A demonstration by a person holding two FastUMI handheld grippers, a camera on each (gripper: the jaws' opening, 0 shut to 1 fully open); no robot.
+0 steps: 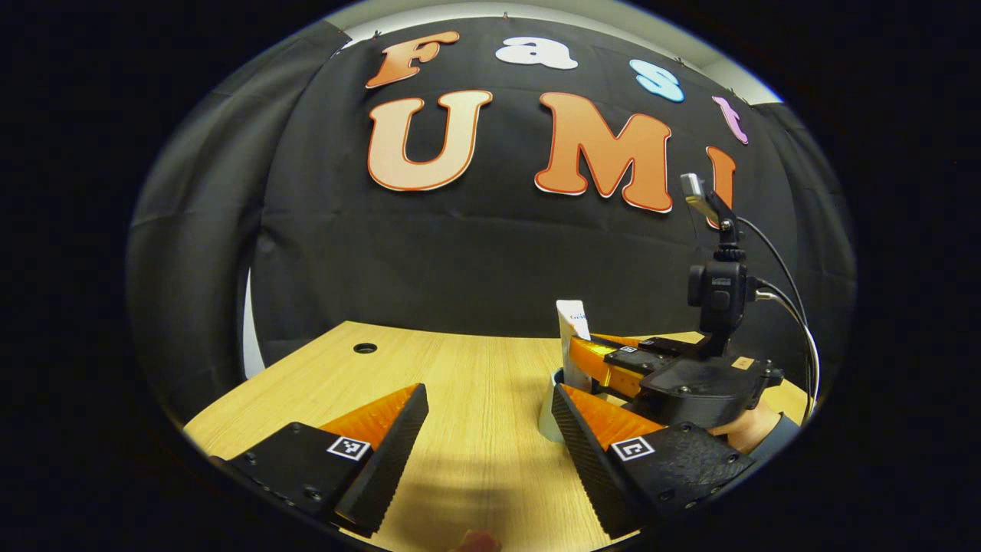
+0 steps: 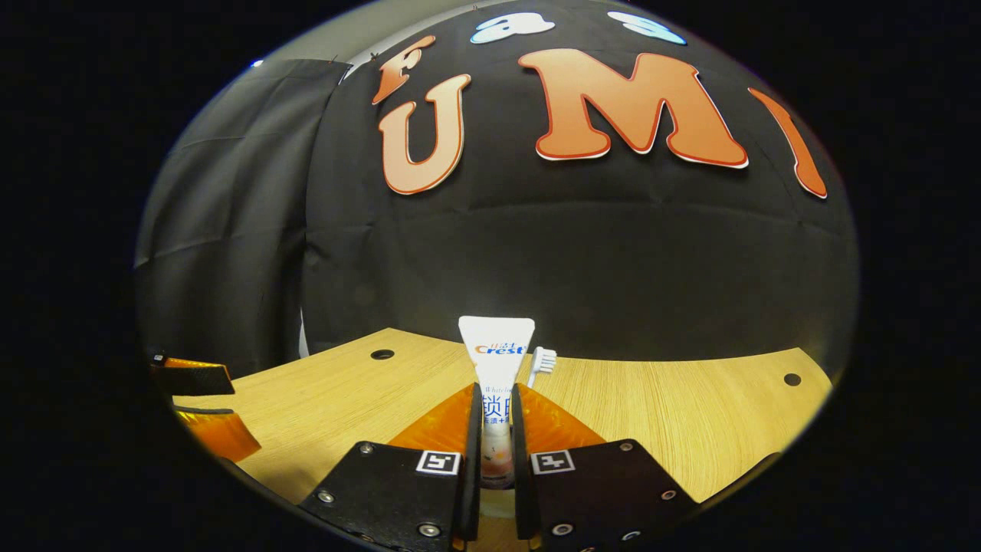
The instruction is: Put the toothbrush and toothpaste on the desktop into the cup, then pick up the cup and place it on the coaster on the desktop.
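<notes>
Right gripper (image 2: 490,452): jaws clamped on toothpaste (image 2: 496,360), upright over cup (image 1: 553,410).
Left gripper (image 1: 487,452): jaws wide, empty, above desk (image 1: 460,368).
Toothpaste: light, soft tube; hold mid-body.
Toothbrush (image 2: 542,360): behind tube, probably already in cup.

There are two grippers. The left gripper (image 1: 487,429) has two fingers, set wide apart, and each finger carries one square marker. The right gripper (image 2: 491,445) also has two fingers, close together, with one marker on each; both press on the tube.

There is one toothpaste tube (image 2: 496,383), standing upright. There is one toothbrush (image 2: 541,360); I see one white head behind the tube. There is one pale cup (image 1: 549,418), partly hidden.

There is one wooden desk (image 2: 690,422). It has two round holes in the right gripper view: one left (image 2: 382,354), one right (image 2: 792,379).
</notes>
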